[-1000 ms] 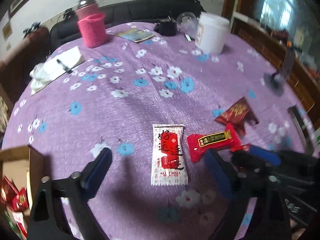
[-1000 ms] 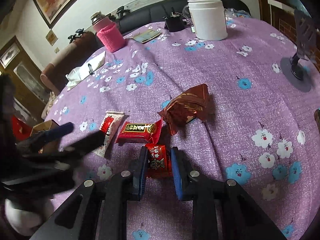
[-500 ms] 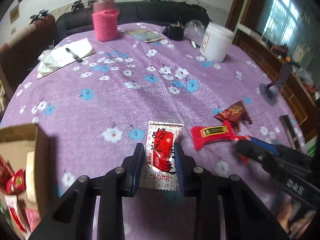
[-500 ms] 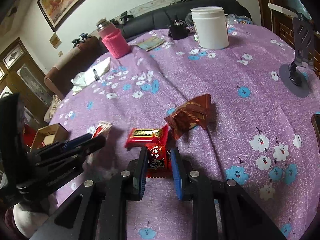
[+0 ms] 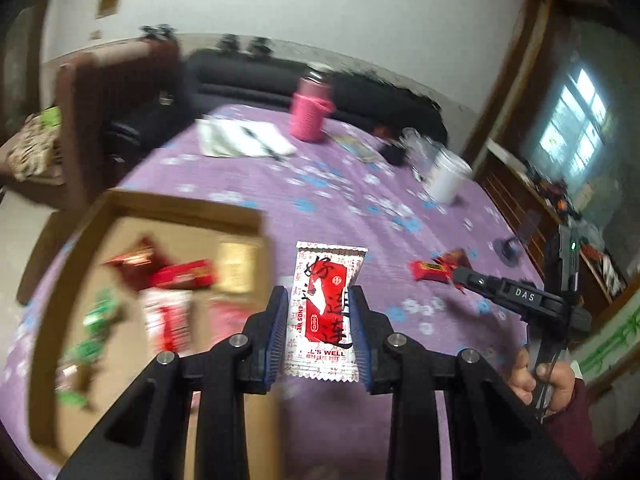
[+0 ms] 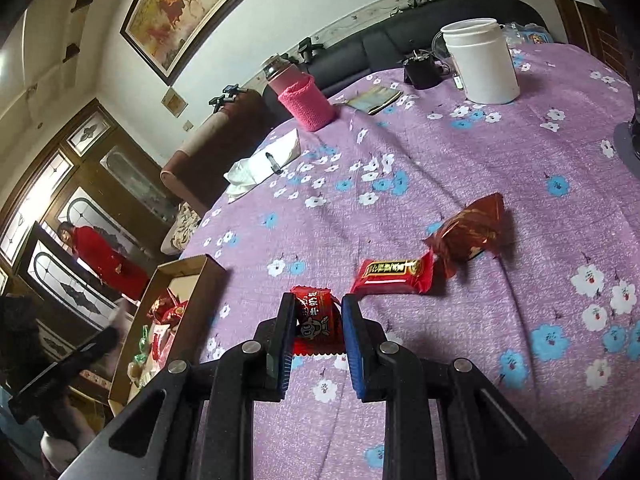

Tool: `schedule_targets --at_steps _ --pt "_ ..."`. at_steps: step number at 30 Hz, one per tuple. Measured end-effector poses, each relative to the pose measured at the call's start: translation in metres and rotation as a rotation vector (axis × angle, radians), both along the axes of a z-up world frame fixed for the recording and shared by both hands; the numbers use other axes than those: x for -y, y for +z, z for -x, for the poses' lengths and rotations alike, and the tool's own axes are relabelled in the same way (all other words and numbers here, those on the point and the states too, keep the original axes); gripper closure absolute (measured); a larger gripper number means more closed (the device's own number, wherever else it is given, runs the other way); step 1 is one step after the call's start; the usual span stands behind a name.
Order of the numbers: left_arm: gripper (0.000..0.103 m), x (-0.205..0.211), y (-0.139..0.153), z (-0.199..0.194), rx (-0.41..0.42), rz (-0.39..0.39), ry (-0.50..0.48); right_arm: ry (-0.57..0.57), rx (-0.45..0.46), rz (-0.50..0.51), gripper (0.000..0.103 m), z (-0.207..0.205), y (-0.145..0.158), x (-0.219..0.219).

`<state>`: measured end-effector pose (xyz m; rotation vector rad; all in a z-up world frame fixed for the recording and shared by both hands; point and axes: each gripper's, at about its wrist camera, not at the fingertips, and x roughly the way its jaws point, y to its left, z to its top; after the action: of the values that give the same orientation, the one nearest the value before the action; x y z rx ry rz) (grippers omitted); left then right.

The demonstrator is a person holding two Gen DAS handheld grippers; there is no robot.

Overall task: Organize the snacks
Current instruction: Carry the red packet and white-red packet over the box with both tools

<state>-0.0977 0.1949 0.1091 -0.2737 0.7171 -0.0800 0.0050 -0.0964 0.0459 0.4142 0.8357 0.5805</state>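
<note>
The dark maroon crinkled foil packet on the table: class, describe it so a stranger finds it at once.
Start at the round table under the purple flowered cloth. Two wrapped snacks lie loose there, ahead of the right gripper. The dark maroon crinkled foil packet is the farther, puffy and twisted, unlike the flat bright red bar with a gold label touching it.

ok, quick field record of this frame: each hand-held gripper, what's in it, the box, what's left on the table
left hand-held gripper: shut on white-and-red snack packet, lifted beside cardboard box
right hand-held gripper: shut on small red candy packet
cardboard box: open, several snacks inside
left on table: red bar snack, dark red foil packet
surface: purple floral tablecloth
</note>
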Motion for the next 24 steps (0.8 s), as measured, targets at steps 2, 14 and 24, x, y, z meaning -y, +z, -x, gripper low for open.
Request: schedule_targets --at_steps 2,14,24 --pt "0.073 -0.025 -0.001 0.02 0.006 -0.019 0.063 -0.004 0.003 0.034 0.078 0.002 0.0 -0.007" --pt "0.073 -0.124 -0.047 0.069 -0.084 0.039 0.265 0.273 0.092 0.151 0.078 0.08 0.046 -0.15" --pt "0.071 -0.138 -0.07 0.06 -0.12 0.076 0.264 0.467 0.091 0.281 0.078 0.12 0.017 -0.265"
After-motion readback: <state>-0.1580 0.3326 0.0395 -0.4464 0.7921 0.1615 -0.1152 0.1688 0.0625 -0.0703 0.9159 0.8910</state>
